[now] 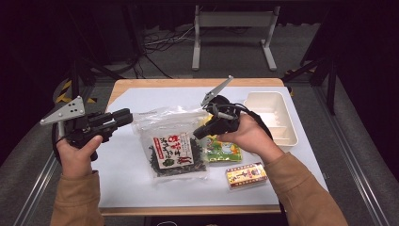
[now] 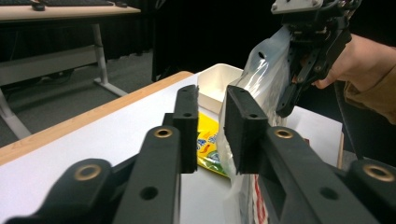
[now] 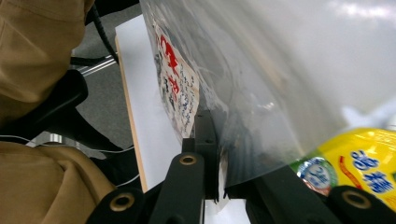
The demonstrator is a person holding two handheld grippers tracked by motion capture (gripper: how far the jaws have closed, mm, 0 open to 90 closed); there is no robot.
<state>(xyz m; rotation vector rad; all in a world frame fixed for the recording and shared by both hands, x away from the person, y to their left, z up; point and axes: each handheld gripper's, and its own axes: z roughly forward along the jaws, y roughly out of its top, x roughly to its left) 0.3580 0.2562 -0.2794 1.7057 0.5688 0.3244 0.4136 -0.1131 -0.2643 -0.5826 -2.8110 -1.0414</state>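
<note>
2 grippers work on the clear plastic bag of dark seaweed (image 1: 173,141) in the middle of the table: the right gripper (image 1: 203,130) already pinches its right top corner, but the left gripper (image 1: 126,117), jaws apart, has yet to grab its left edge.

You have a clear plastic bag (image 1: 171,141) of dark dried seaweed, with a red, white and green printed label on its front. Its lower part lies flat on the white worktop (image 1: 122,174), while its upper right edge is lifted and crumpled, and its empty top stands up translucent and creased.
</note>
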